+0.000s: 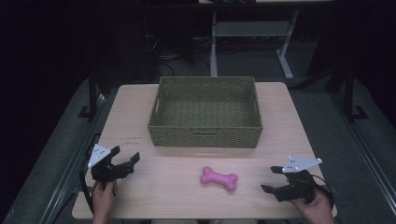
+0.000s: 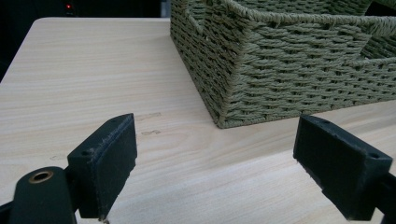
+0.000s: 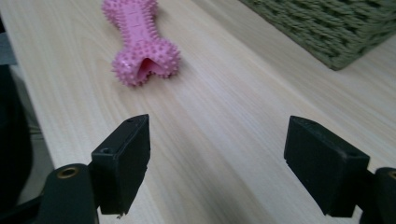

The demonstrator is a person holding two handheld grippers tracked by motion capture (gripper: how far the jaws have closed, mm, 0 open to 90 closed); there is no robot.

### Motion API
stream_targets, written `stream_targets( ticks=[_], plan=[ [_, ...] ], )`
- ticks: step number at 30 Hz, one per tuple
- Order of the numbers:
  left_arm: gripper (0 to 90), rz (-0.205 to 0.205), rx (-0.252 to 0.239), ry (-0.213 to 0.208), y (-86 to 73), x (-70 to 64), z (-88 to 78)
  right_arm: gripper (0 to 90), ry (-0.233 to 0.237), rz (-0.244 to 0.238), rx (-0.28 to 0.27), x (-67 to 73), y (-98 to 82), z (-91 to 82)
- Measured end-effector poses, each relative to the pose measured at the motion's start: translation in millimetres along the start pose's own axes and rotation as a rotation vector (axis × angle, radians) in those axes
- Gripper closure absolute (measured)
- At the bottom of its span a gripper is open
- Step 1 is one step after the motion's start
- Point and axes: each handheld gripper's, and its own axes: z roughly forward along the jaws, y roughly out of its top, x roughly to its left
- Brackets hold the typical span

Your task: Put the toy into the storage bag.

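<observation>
Between both gaping tongs (image 1: 272, 178), pink bone (image 1: 219, 178).

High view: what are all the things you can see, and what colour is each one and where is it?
bone toy: one, pink and knobbly, lying flat on the table near the front, between the two grippers
basket: one, olive-green woven, at the middle of the table toward the back, nothing seen inside
table: one, light wood
desk frame: one, pale grey, on the floor behind the table
left gripper: one, black with a grey plate, front left, fingers open, nothing between them
right gripper: one, black with a grey plate, front right, fingers open, pointing toward the bone toy
</observation>
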Motion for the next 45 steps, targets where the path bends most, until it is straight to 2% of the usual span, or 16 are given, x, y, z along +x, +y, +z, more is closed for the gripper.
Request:
stream_targets(
  ticks=[5, 13, 14, 20, 25, 27, 33, 40, 45],
  plan=[
    [13.0, -0.005, 0.0, -0.003, -0.9, 0.4, 0.3, 22.1, 0.022, -0.015, 0.014, 1.7, 5.3, 1.3],
    [13.0, -0.002, -0.001, -0.004, -1.5, 0.8, -0.6, 22.0, 0.039, -0.045, 0.066, 7.1, 16.7, 6.3],
    [13.0, 0.0, -0.001, -0.005, -1.5, 0.6, -0.6, 21.6, 0.046, -0.06, 0.075, 9.0, 21.3, 7.1],
    [13.0, 0.002, -0.004, -0.001, -1.0, 0.5, -1.9, 21.4, 0.06, -0.071, 0.081, 10.9, 27.2, 9.7],
    [13.0, -0.006, -0.009, 0.004, -1.1, 2.1, -2.6, 20.4, 0.073, -0.087, 0.106, 13.4, 34.5, 13.1],
    [13.0, -0.002, -0.01, 0.003, -1.1, 2.5, -3.5, 20.4, 0.094, -0.108, 0.117, 16.9, 39.9, 16.9],
    [13.0, -0.002, -0.013, 0.002, -0.6, 3.1, -3.7, 19.6, 0.122, -0.132, 0.161, 21.7, 51.6, 25.2],
    [13.0, -0.002, -0.013, 0.0, -0.6, 2.8, -3.5, 19.4, 0.158, -0.162, 0.19, 22.4, 64.0, 35.3],
    [13.0, -0.002, -0.012, 0.0, -0.5, 2.9, -4.0, 19.0, 0.194, -0.203, 0.207, 25.8, 77.9, 44.8]
  ],
)
